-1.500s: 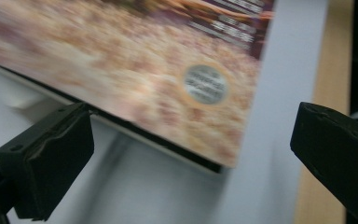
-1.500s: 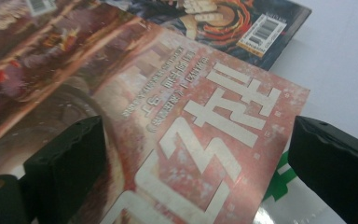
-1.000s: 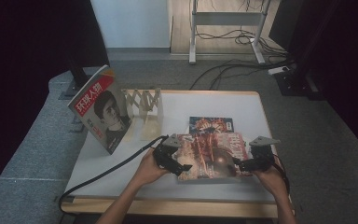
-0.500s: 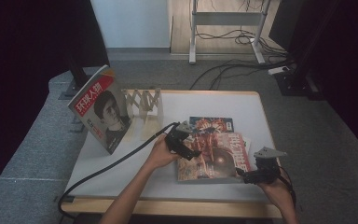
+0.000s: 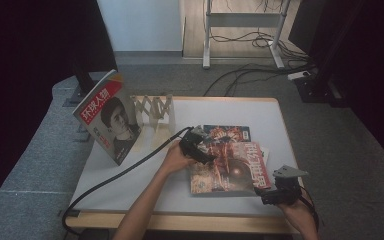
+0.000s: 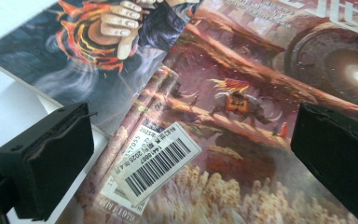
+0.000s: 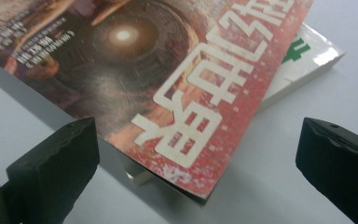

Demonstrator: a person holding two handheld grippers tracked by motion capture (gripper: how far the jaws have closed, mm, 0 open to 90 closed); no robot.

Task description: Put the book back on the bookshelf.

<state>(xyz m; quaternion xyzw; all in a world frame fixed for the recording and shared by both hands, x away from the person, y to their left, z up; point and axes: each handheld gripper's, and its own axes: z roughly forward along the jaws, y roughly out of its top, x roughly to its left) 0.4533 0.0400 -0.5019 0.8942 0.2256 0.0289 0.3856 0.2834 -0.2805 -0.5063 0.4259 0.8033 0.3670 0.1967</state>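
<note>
- Red and brown artwork covers the top magazine (image 5: 230, 167), which lies flat on the white counter (image 5: 275, 115) near its front edge, resting on a small stack.
- Beneath it, a darker magazine (image 5: 226, 132) pokes out at the far side, and a white-edged booklet (image 7: 303, 60) shows under its right corner in the right gripper view.
- The left gripper (image 5: 198, 148) hovers over the top magazine's left, far corner, its fingers spread wide with nothing between them. In the left gripper view they sit either side of a barcode label (image 6: 156, 161) near the spine.
- The right gripper (image 5: 275, 196) sits off the magazine's near right corner, by the counter's front edge, its fingers also wide apart and empty. That corner lifts slightly off the counter, which likely gives a finger room to slide under.
- Having one gripper at each end suggests the pair is lining up to lift or square the magazine from both sides.
- The magazine's long axis runs roughly left to right across the counter, turned a little so the right end swings toward the far side. Its large pale title letters sit at the right end, so the cover's top points right.
- At the far left, a wooden rack (image 5: 155, 111) stands upright with another magazine (image 5: 109, 117), showing a portrait cover, leaning against it, probably where the flat ones belong.
</note>
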